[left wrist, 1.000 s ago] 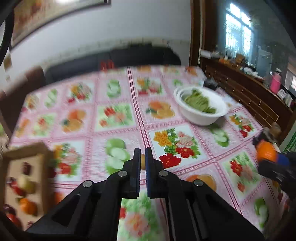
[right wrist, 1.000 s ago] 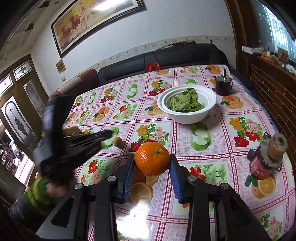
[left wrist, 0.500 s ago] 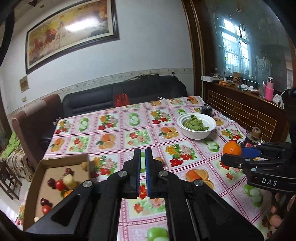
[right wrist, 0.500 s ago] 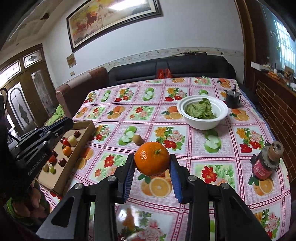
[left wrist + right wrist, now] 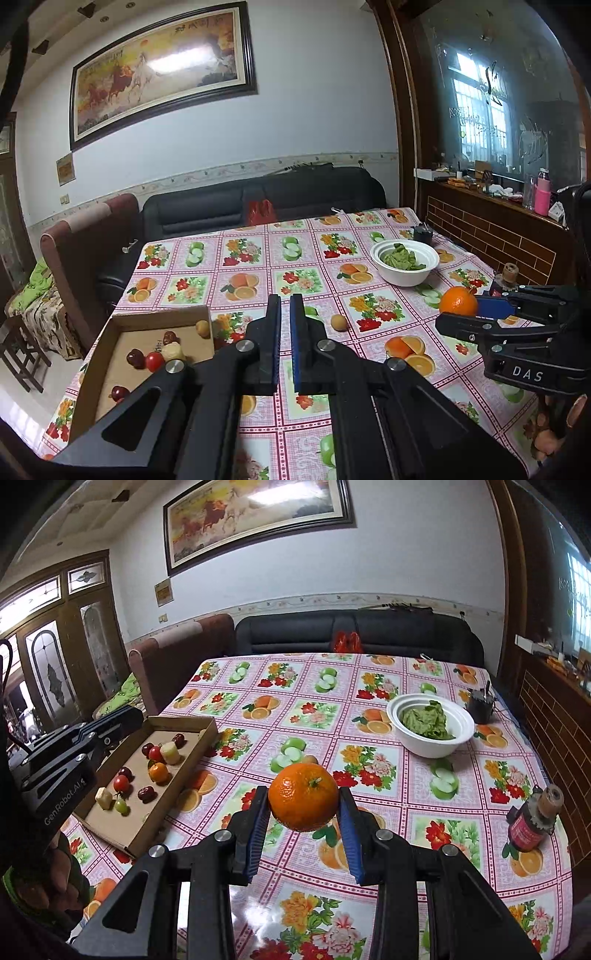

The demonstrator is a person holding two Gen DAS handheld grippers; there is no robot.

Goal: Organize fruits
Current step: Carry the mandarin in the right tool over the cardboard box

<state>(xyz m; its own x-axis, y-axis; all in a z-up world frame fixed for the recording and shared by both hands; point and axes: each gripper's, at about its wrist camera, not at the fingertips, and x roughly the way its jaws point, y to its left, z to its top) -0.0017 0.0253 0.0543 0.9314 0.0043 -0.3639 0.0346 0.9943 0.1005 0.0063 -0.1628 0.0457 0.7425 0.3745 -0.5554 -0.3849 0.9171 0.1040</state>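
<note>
So, right gripper (image 5: 303,825) grips the orange (image 5: 303,796) between its blue pads (image 5: 258,830), jaws part-open to the fruit's width, pads pressing both sides. Orange is held up off the flowered tablecloth (image 5: 369,716), stem side facing the camera. Gripper points forward and tilted down toward the table middle. Left gripper (image 5: 284,343) has jaws closed together, only a thin slit between the pads, nothing in them; it hangs over the near left part of the table, also angled slightly down. Cardboard tray (image 5: 192,753) sits at the near left edge of the table, holding small red fruits, a small orange one (image 5: 159,771), pale chunks and a green grape. A small brown fruit (image 5: 339,322) lies loose on the cloth, right of the tray. White bowl (image 5: 432,746) of greens sits far right. Red-labelled bottle (image 5: 532,825) stands near right. A hand (image 5: 48,886) holding the left gripper shows at the lower left of the right wrist view
</note>
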